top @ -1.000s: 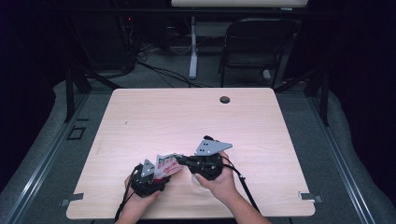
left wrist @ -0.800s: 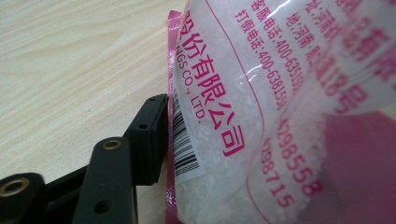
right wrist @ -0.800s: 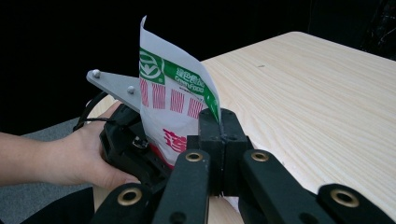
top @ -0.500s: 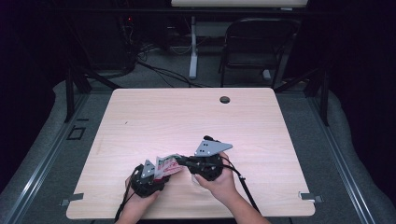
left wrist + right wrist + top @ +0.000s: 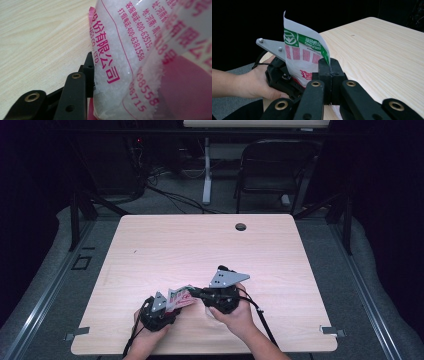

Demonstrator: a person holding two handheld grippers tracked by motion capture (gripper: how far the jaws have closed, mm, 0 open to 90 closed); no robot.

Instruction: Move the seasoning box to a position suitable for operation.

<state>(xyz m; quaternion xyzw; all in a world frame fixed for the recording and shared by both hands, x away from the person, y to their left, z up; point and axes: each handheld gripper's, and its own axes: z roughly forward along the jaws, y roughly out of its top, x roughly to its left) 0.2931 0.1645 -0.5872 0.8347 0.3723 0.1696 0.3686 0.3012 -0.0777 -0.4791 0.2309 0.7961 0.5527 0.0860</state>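
A clear plastic bag [image 5: 181, 297] of white crystals with pink print is held upright between both grippers near the table's front edge. My left gripper [image 5: 170, 306] has the bag [image 5: 130, 50] between its jaws, which have just been closing. Its visible fingertip [image 5: 89, 65] lies against the bag's side, and the other is hidden behind the bag. My right gripper [image 5: 330, 67] is shut on the bag's [image 5: 302, 53] thin printed edge, with its jaws pressed together. In the high view the right gripper [image 5: 194, 293] reaches the bag from the right.
The wooden table [image 5: 200, 245] stretches away beyond the hands, with a round cable hole [image 5: 241, 226] near its far edge. A dark chair [image 5: 275, 170] and cables stand behind the table. Metal brackets [image 5: 332, 331] sit at the front corners.
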